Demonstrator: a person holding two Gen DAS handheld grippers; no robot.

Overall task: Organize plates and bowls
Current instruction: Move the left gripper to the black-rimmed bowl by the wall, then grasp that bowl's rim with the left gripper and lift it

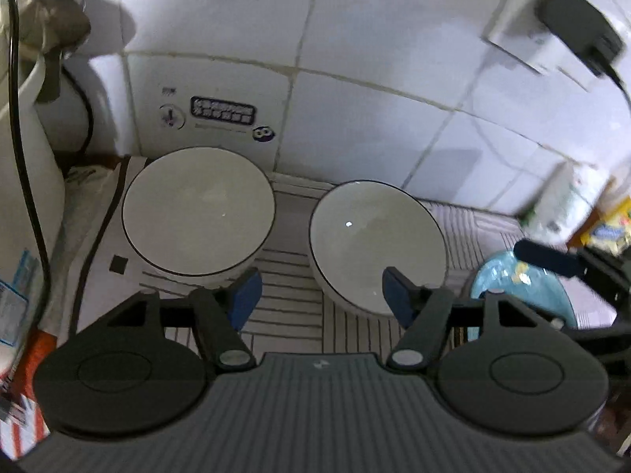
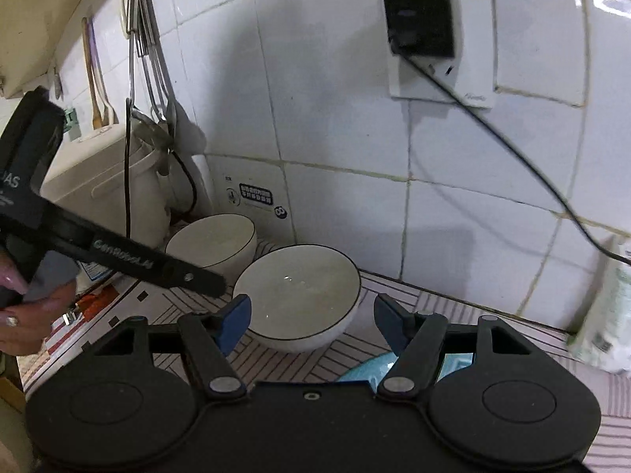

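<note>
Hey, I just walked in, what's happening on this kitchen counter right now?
A person holds a hand-held gripper in each hand over a striped mat by the tiled wall. The left hand-held gripper and the right hand-held gripper are both open and empty. Two white bowls sit apart: the left bowl and the right bowl. A blue plate lies beside them. Nothing is picked up yet.

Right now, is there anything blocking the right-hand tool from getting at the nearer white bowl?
Nothing visible does. The right gripper has its jaws open and empty, and the nearer bowl sits just ahead on the striped mat. The other bowl stands behind it, the blue plate below.
</note>
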